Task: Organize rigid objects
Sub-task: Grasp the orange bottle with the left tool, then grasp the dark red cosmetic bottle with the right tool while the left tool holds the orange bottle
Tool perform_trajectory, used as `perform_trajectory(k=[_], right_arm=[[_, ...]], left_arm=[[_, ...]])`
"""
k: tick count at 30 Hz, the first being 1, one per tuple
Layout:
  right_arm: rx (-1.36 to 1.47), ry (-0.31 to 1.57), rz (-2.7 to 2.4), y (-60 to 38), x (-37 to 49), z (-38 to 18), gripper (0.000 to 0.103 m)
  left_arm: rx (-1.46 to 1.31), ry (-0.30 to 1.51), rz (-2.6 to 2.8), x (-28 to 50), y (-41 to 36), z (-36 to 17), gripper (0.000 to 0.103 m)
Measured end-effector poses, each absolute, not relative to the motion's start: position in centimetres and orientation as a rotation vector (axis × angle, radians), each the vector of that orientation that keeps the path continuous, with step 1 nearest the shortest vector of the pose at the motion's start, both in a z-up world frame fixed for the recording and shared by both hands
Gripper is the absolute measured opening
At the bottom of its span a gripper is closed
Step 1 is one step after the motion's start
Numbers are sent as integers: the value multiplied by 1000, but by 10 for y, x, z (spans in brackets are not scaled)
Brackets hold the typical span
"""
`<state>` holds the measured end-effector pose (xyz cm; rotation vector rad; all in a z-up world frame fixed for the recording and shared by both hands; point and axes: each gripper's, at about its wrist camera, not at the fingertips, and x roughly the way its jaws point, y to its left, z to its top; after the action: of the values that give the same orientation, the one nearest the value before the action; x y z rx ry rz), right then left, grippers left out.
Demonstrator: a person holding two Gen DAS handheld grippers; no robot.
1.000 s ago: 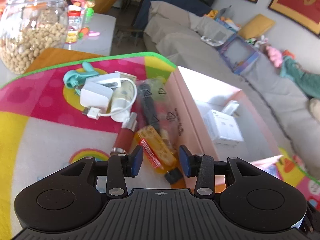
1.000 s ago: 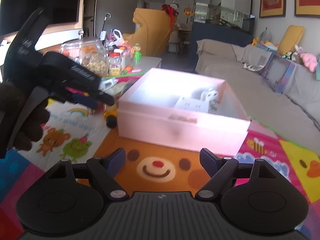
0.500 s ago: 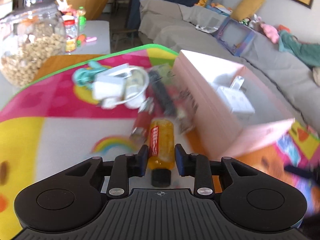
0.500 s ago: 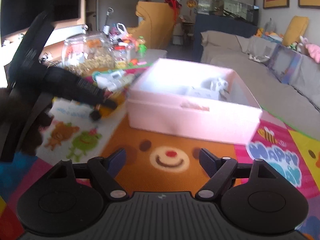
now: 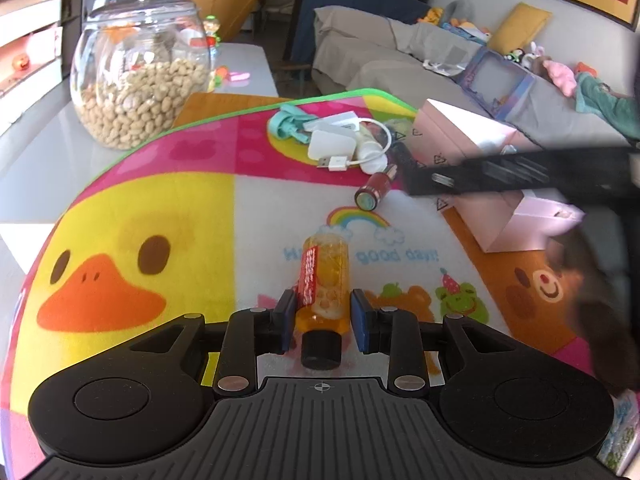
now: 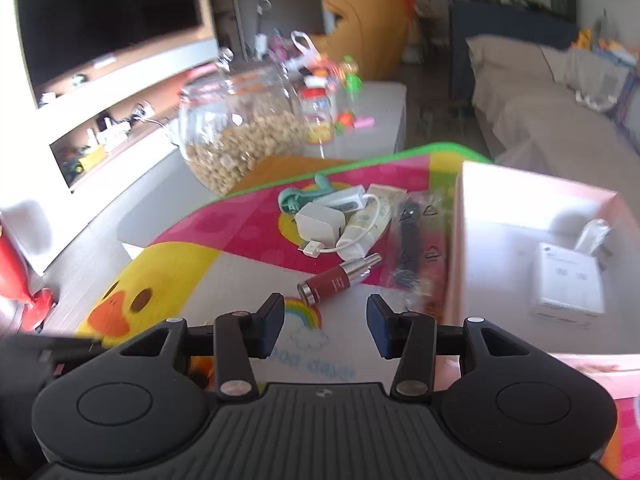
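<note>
My left gripper (image 5: 322,312) is shut on an orange bottle (image 5: 324,268) with a red label and a black cap, gripping it just above the cap over the play mat. A dark red tube (image 5: 374,192) lies further out beside the pink box (image 5: 460,128). My right gripper (image 6: 324,320) hangs just short of that red tube (image 6: 340,278); its jaws are closing with nothing between them. One of its fingers (image 5: 480,176) crosses the left wrist view near the tube. The pink box (image 6: 520,196) holds a white carton (image 6: 566,284).
Behind the tube lies a pile: a white adapter (image 6: 320,222) with cable, a teal item (image 6: 298,198), a cream tube (image 6: 364,224) and a clear bag (image 6: 412,240). A glass jar (image 5: 140,80) of nuts stands at the mat's far left. A sofa runs behind.
My left gripper shut on the orange bottle and drew it back from the pile. My right gripper swung left from the box toward the red tube, its jaws narrowing.
</note>
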<state>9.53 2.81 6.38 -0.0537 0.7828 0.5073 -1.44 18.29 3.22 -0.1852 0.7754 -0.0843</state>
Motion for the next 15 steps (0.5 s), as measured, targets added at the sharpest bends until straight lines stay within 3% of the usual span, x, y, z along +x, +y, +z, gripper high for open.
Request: perform_trajectory(k=[9, 15], right_arm=[[-88, 888, 391, 66, 143, 28, 46], [-177, 871, 508, 48, 101, 31, 20]], left_arm=[[-160, 747, -77, -16, 179, 27, 33], [-173, 743, -79, -15, 180, 27, 33]])
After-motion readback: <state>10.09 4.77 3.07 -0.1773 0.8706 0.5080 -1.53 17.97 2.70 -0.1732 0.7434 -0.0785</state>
